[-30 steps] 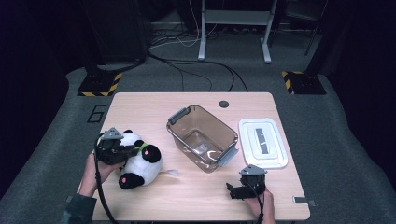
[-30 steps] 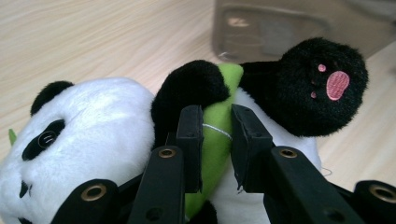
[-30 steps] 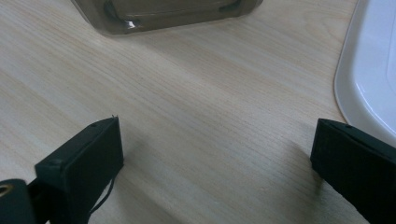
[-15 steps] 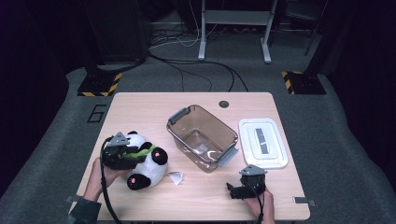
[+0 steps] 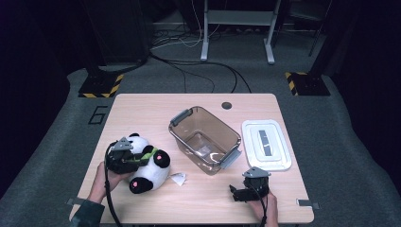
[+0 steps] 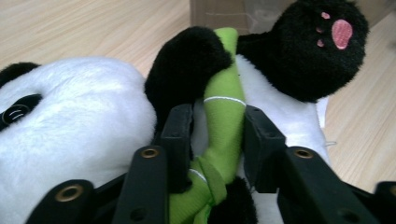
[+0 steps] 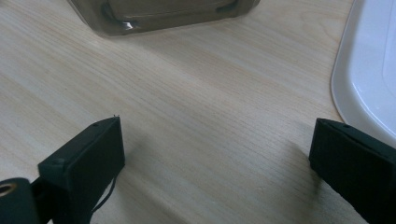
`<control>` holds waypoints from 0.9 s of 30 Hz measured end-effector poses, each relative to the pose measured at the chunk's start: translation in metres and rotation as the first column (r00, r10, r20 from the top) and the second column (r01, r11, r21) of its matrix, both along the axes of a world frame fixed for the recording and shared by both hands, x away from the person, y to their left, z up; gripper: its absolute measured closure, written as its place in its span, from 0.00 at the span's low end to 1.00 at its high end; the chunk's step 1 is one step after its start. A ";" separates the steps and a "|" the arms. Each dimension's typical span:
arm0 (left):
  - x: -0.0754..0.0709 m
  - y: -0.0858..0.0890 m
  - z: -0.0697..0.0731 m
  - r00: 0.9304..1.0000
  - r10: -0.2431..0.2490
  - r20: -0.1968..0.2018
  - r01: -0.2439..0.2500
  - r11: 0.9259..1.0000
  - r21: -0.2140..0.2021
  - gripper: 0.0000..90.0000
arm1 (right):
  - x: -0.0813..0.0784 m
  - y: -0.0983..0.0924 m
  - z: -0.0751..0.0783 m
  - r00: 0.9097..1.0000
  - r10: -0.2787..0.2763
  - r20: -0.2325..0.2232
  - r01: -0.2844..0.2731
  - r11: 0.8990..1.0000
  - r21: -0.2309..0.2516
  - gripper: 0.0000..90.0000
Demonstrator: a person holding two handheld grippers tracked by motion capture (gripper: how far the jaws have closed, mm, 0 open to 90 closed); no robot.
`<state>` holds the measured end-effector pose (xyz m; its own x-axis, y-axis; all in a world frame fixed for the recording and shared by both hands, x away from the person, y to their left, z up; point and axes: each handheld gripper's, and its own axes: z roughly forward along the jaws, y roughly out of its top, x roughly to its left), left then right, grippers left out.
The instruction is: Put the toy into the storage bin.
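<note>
Lying on the left part of the wooden table [image 5: 142,106], the plush panda [image 5: 146,165] has its green bamboo stalk [image 6: 224,126] between the left gripper [image 6: 212,135], whose jaws have just been closing on it; the right gripper [image 7: 217,154] rests wide open near the clear plastic bin [image 5: 205,139] and white lid [image 5: 267,144]

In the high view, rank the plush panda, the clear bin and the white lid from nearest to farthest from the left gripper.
1. Plush panda: under the left gripper, at the table's left, jaws around its green stalk.
2. Clear bin: mid-table, to the panda's right.
3. White lid: far right, beyond the bin.
</note>
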<state>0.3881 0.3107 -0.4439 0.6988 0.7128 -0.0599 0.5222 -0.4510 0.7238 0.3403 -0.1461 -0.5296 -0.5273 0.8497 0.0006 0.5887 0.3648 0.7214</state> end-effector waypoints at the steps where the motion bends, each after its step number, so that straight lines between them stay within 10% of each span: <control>1: -0.002 0.000 0.001 1.000 0.000 0.008 0.000 1.000 0.005 0.75 | 0.000 0.000 0.000 1.000 0.000 0.000 0.000 1.000 -0.001 0.03; 18: -0.020 0.008 0.011 0.997 0.027 0.074 -0.024 0.999 -0.041 0.83 | 0.000 0.000 0.000 1.000 0.001 0.000 -0.001 1.000 0.000 0.03; 27: -0.012 -0.005 0.003 0.993 0.050 0.103 -0.055 0.998 0.039 0.68 | 0.000 0.000 0.000 1.000 -0.001 -0.001 0.001 1.000 0.001 0.03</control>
